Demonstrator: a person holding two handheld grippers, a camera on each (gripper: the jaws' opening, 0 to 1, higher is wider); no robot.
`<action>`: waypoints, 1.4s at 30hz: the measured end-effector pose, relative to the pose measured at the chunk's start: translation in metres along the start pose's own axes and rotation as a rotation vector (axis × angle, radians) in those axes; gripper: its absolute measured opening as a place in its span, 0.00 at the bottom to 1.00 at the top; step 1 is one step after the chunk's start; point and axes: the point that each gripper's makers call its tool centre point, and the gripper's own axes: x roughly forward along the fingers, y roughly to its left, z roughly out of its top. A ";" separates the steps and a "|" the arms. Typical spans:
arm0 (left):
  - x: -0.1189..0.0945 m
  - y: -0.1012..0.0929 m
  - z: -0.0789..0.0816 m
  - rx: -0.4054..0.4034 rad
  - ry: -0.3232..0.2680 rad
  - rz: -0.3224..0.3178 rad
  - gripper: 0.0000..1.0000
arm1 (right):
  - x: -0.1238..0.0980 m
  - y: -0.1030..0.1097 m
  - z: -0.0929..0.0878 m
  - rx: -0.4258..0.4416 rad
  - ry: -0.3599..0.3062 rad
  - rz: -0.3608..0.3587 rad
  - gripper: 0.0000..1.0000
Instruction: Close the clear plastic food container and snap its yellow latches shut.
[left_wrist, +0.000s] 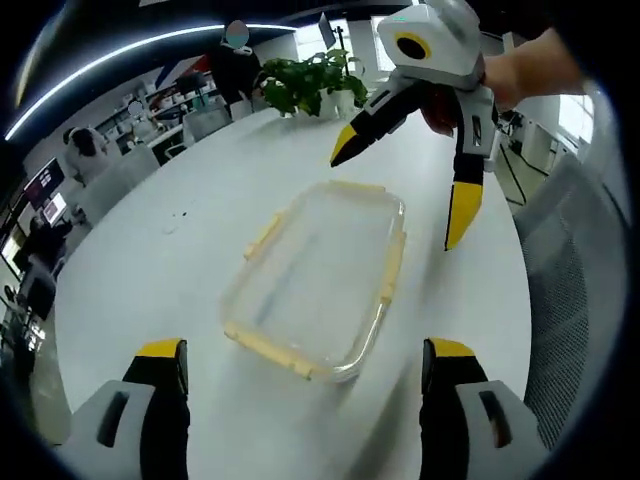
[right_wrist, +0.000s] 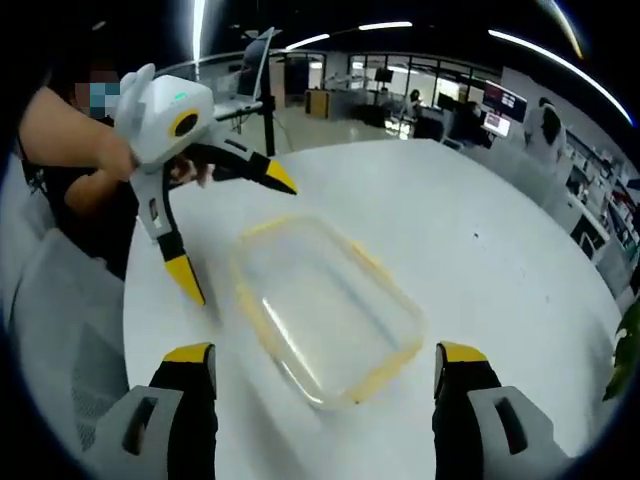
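Left gripper view: we see the container at frame centre, lying flat on the white table. It is clear plastic with yellow latches along its edges; one latch runs along the near short edge, another along the right long side, another on the left side. We cannot tell from this view whether the lid is fully seated or the latches are snapped.

Our left gripper enters from the bottom of the frame. Its two yellow-tipped jaws stand wide apart and hold nothing. The container lies between and just beyond them, not touching either.

The right gripper shows at upper right of this view, held by a hand. Its jaws are spread wide and empty, tips pointing down above the far end of the container, apart from it. A plant stands at the far edge of the table, upper centre.

Right gripper view: the container again lies at frame centre, with yellow strips visible along its rim. The right gripper rises from the bottom, jaws wide apart, gripping nothing. The left gripper appears at upper left, held by a person's hand, jaws splayed and empty, near the container's far corner but clear of it.
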 end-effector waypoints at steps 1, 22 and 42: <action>-0.001 0.000 0.001 -0.006 -0.007 0.003 0.98 | -0.001 0.001 0.000 0.001 -0.008 -0.005 0.91; -0.015 -0.016 -0.013 -0.072 -0.063 0.062 0.97 | -0.018 0.006 -0.011 0.033 -0.098 -0.071 0.90; -0.031 -0.038 -0.027 -0.140 -0.116 0.087 0.98 | -0.036 0.018 -0.026 0.066 -0.152 -0.110 0.88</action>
